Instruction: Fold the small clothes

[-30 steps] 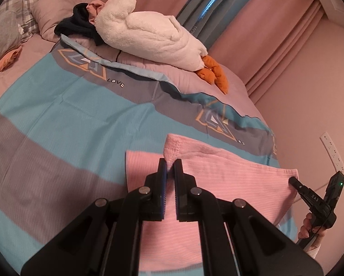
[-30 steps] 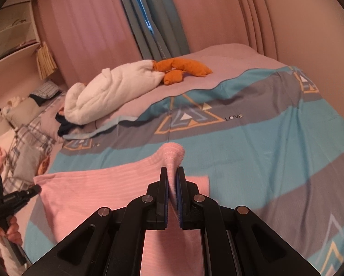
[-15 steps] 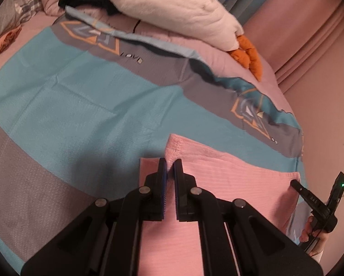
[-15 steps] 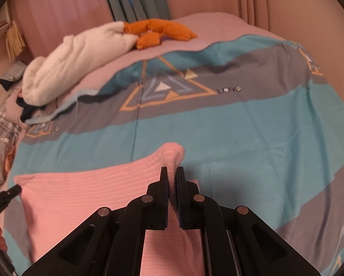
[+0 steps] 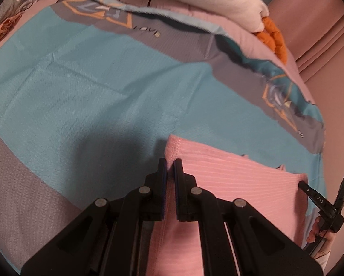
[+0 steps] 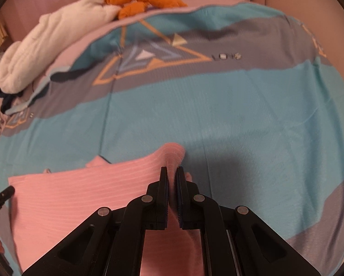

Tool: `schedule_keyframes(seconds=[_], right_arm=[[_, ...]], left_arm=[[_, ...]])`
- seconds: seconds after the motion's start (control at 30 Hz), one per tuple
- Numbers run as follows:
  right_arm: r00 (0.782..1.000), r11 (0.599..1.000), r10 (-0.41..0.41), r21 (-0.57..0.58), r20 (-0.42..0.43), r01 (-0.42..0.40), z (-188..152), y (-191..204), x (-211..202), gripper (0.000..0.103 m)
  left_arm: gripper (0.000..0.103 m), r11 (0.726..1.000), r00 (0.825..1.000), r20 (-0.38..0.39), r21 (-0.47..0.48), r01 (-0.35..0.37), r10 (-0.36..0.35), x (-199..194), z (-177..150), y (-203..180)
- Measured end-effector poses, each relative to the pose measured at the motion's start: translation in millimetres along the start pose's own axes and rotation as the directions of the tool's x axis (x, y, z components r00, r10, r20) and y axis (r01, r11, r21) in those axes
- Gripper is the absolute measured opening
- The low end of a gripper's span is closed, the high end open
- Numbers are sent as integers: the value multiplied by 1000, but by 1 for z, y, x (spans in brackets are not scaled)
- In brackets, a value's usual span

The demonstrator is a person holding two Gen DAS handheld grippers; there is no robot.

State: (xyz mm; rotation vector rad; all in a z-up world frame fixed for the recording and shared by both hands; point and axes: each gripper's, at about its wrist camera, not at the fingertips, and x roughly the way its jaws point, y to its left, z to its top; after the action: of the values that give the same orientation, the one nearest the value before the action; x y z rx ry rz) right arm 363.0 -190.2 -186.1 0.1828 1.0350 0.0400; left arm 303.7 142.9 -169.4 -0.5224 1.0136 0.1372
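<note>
Left wrist view: the left gripper [image 5: 170,164] pinches a corner of the pink garment [image 5: 236,184], which spreads rightward over the bedspread [image 5: 79,96].

Right wrist view: the right gripper [image 6: 171,172] clamps the opposite corner, keeping the edge taut, likely for folding.

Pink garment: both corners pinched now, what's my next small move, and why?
Probably lower both corners onto the blue bedspread and release. Left gripper and right gripper each pinch a corner of the pink garment, carried forward over its lower layer.
</note>
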Motion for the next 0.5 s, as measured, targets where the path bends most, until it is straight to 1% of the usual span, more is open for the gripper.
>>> schedule_keyframes(seconds=[0.07,0.23,0.4,0.5], right_arm=[[1000,1000,-5,-5,-10,5,-2,0,7,7],[999,999,-31,-29,-6,31,-1,4,11,7],[999,998,-50,-45,-4,50,-1,5,14,7],[998,996,-68,-63,-5,68,0,5,11,7]], left_arm=[[6,1000,1000,-19,-7,-10,10,7,-1,4],[8,1000,999,-34,4,-31,31,18,-2,7],[10,999,998,-35,12,-48,48,20,-2,6],[12,997,997,-36,31,-72,73,16,-3,3]])
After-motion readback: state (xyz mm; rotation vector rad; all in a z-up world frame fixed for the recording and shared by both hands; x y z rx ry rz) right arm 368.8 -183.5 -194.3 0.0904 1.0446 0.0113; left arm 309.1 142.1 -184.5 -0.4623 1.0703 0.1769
